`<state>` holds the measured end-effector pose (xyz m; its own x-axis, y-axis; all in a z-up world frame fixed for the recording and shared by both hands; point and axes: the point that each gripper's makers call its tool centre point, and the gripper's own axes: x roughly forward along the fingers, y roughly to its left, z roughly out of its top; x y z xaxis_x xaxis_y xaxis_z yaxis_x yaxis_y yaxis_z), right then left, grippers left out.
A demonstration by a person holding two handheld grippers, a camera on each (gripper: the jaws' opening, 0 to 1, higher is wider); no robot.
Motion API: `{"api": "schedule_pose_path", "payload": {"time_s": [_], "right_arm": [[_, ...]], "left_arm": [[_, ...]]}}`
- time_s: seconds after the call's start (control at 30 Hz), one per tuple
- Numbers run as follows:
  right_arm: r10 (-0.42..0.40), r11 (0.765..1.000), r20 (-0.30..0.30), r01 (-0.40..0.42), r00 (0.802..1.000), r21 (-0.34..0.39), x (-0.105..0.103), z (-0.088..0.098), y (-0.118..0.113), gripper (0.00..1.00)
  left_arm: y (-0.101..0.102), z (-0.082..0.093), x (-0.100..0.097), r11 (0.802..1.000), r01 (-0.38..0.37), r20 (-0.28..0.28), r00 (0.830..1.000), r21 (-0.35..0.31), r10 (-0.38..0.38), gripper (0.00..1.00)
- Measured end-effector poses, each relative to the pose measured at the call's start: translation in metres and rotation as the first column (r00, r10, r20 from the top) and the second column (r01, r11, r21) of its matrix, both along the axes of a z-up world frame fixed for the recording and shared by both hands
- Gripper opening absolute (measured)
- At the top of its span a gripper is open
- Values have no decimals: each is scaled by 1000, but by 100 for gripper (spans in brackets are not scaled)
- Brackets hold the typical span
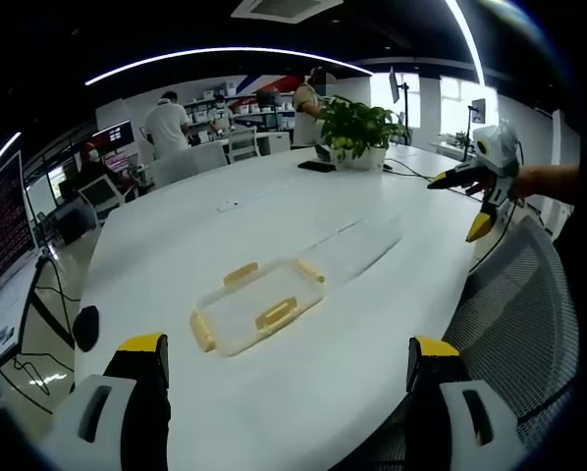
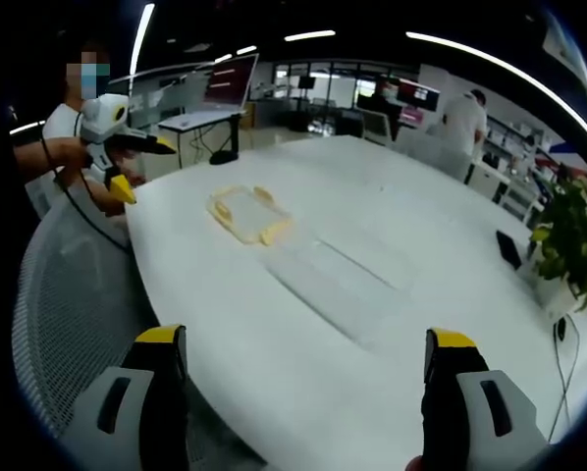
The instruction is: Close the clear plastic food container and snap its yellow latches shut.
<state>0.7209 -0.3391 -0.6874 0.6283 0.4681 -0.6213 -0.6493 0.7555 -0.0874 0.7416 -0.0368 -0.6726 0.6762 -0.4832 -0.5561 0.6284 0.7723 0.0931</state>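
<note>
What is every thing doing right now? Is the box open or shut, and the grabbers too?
Lid: flat on the table, off the box, yellow latches sticking out, not snapped.
Clear box: open, lying beside the lid.
Left gripper: jaws open, holding nothing.
Right gripper: jaws open, holding nothing.
Potted plant: standing upright at the far end of the table.

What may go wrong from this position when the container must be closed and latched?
1. The clear base lies apart from the lid and is hard to see on the white table, so a gripper may misjudge its edges.
2. Both the left gripper and right gripper are open and away from both parts; a light part may slide when pushed.
</note>
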Motion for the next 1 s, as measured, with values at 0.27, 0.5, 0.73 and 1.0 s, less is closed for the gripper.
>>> {"api": "schedule_pose_path", "payload": {"time_s": [0.27, 0.5, 0.73, 1.0], "right_arm": [[4, 1000, 4, -4, 1000, -2, 4, 3, 0, 98], [7, 1000, -1, -7, 1000, -5, 6, 3, -1, 98], [19, 1000, -3, -19, 1000, -13, 10, 6, 0, 97], [47, 999, -17, -47, 999, -24, 16, 7, 5, 95]], "left_arm": [[1, 0, 1, 1000, 3, -5, 1000, 4, -3, 99], [3, 1, 4, 1000, 0, -6, 1000, 2, 0, 99], [5, 2, 6, 1000, 8, -9, 1000, 14, -8, 99], [8, 6, 13, 1000, 15, -7, 1000, 26, -15, 98]]}}
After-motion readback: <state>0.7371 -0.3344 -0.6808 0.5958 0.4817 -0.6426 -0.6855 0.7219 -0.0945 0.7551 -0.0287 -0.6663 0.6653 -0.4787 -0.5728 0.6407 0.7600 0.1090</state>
